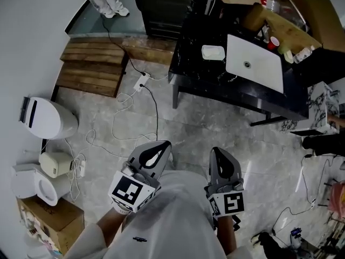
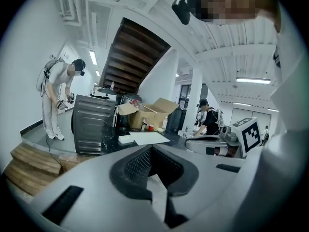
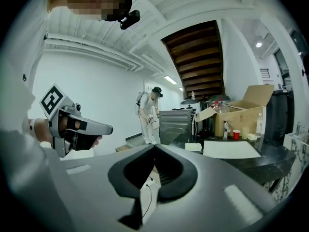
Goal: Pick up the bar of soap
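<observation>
In the head view you stand well apart from the black stone counter (image 1: 190, 75). The pale, rounded bar of soap (image 1: 213, 52) lies on it just beside the white rectangular sink basin (image 1: 254, 63), near the counter's left end. Your left gripper (image 1: 161, 145) and right gripper (image 1: 220, 152) both point that way over the grey marbled floor (image 1: 215, 120). The floor straight ahead is open up to the counter's front edge. A thin white cable (image 1: 121, 124) loops across the floor to the left, running to a white power strip (image 1: 142, 81), and a step that drifts left could snag it.

In the left gripper view the dark ribbed fingers (image 2: 139, 166) are pressed together with nothing between them. The bar of soap (image 2: 126, 139) sits close to the counter's near corner. If you arrive with the fingers closed like this, you will likely shove it, and it hasn't far to slide before the edge.

In the right gripper view the fingers (image 3: 170, 170) also meet, empty. The bar of soap (image 3: 193, 147) shows left of the sink basin, with clear room above and in front of it. The small red cup (image 3: 236, 134) and the brown cardboard box (image 3: 244, 111) stand behind the sink basin, well apart from it. Soap is probably slick (a wet bar even more so). An off-centre pinch could squirt it into the sink basin or off the counter.
</observation>
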